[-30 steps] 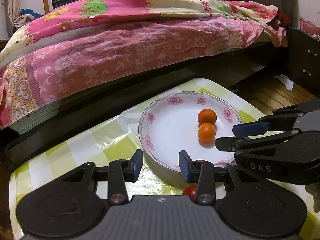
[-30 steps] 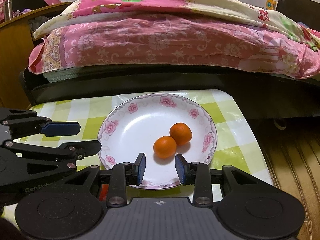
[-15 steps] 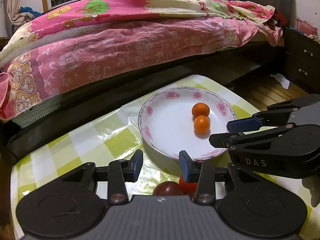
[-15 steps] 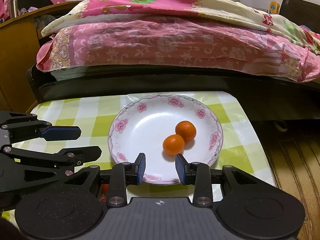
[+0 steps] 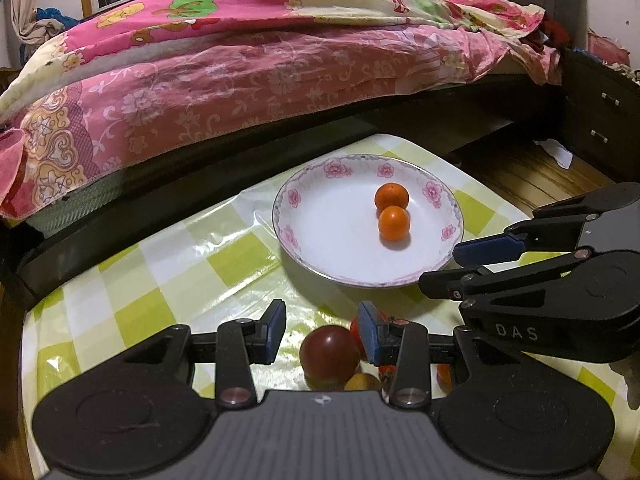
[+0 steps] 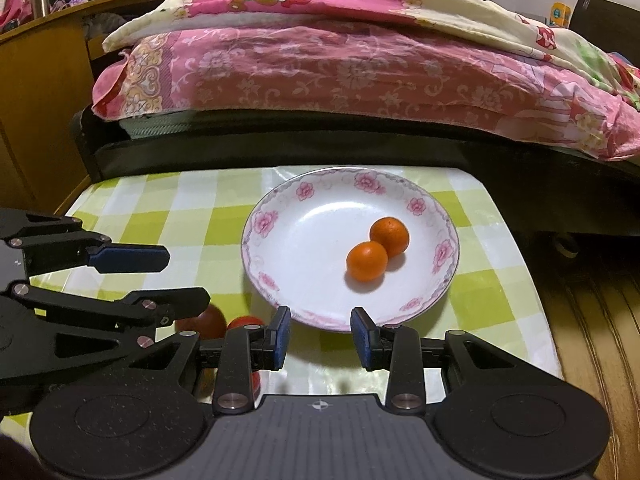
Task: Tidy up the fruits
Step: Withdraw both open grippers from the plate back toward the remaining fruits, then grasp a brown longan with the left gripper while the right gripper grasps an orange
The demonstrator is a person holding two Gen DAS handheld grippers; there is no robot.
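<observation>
A white plate with pink flowers (image 5: 332, 224) (image 6: 312, 240) stands on the checked table and holds two oranges (image 5: 394, 223) (image 6: 367, 261), touching each other. My left gripper (image 5: 322, 332) is open just short of the plate. A dark red fruit (image 5: 330, 354) lies on the cloth under its gap, nearer the right finger, and the pads do not press on it. A brighter red fruit (image 5: 354, 330) sits behind that finger. My right gripper (image 6: 320, 336) is open and empty at the plate's near rim. It also shows in the left wrist view as the right gripper (image 5: 440, 266).
More small fruit, one of them yellow (image 5: 362, 382), lies half hidden under the left gripper. The green-and-white cloth (image 5: 180, 264) covers the table. A bed with pink quilts (image 5: 280, 60) runs close behind, and wooden floor (image 6: 592, 320) lies off the table's right edge.
Both grippers have drawn back from the plate, which now sits farther off. The red fruits have come into view under the left gripper. Neither gripper's jaws have visibly changed.
</observation>
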